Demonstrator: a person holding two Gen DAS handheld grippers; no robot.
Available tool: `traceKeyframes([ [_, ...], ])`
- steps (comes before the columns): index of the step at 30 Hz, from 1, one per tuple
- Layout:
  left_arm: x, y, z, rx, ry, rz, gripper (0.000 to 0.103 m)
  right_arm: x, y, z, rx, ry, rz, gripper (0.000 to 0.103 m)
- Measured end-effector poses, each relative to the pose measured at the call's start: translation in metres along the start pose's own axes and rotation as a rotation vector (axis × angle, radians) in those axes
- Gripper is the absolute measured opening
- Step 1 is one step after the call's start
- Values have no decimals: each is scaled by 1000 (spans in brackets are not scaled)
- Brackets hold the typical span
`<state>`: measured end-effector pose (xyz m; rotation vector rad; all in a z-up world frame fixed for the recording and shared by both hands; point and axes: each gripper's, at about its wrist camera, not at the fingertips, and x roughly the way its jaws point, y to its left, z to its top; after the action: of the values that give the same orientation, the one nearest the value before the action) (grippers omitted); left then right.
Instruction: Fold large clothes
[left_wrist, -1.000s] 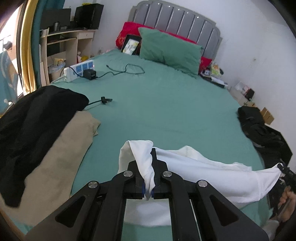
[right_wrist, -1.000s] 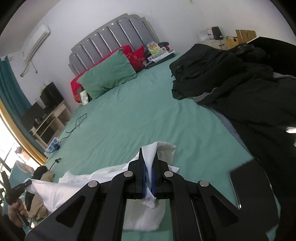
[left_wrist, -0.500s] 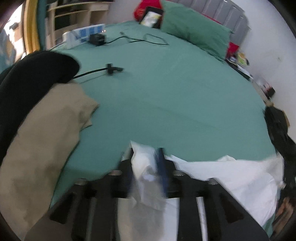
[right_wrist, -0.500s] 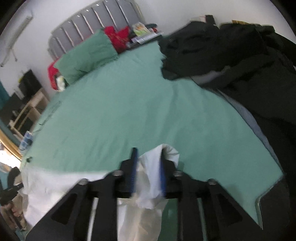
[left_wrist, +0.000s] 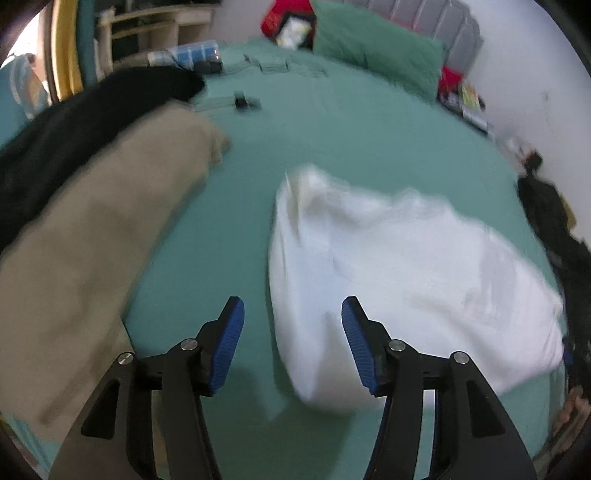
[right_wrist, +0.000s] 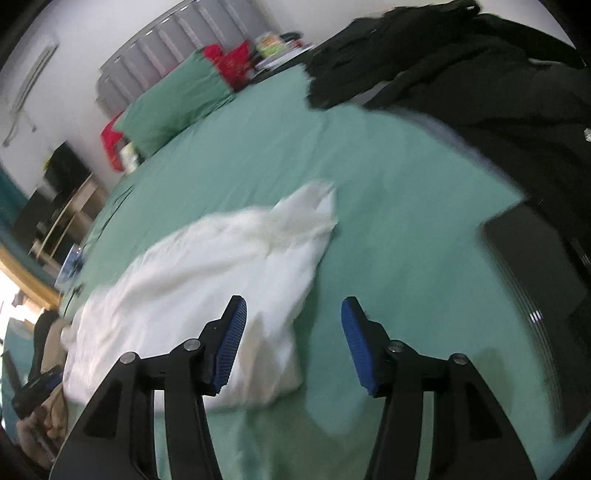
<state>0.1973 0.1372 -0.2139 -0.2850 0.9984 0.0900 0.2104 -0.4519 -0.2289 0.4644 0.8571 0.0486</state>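
Note:
A white garment (left_wrist: 399, 266) lies loosely spread on the green bed (left_wrist: 332, 133), blurred by motion. My left gripper (left_wrist: 291, 325) is open and empty, just above the garment's near left edge. In the right wrist view the same white garment (right_wrist: 207, 280) lies on the bed (right_wrist: 388, 206) ahead and to the left. My right gripper (right_wrist: 293, 325) is open and empty, above the garment's near right corner. The left gripper shows small at the far left of the right wrist view (right_wrist: 33, 387).
A tan garment (left_wrist: 92, 240) and a black garment (left_wrist: 74, 122) lie at the bed's left side. Black clothes (right_wrist: 461, 74) are piled on the right, with a dark flat object (right_wrist: 535, 273) near them. A green pillow (left_wrist: 376, 55), cables and a power strip (left_wrist: 188, 55) lie at the head end.
Both grippers were shut on the white garment's corners and holding it up. They have opened and let go, and the garment has dropped onto the bed in front of them.

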Motion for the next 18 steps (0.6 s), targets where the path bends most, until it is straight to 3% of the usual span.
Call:
traceKeyframes([
  [2,8,-7,-13,36,54,9,58,9,9,-14,-19,59,92,54],
  [3,7,-11,-17,60,35,24,58,19,12,-20,-15,116,162,54],
  [4,6,-13,-20,82,16,33,58,21,15,-24,-29,119,170,53],
  [5,6,-13,-22,87,17,31,58,19,19,-25,-52,103,149,38],
  [6,6,-12,-23,79,21,29,57,19,19,-26,-53,120,147,15],
  [8,1,-10,-25,67,36,-3,19,18,13,-27,-18,136,155,14],
  [9,-2,-11,-25,73,44,-21,11,15,12,-29,-17,138,149,13],
  [12,-21,-17,-34,124,11,2,8,-3,19,-37,-61,123,110,12],
  [18,-54,-18,-62,101,12,5,8,-32,21,-54,-86,121,67,12],
])
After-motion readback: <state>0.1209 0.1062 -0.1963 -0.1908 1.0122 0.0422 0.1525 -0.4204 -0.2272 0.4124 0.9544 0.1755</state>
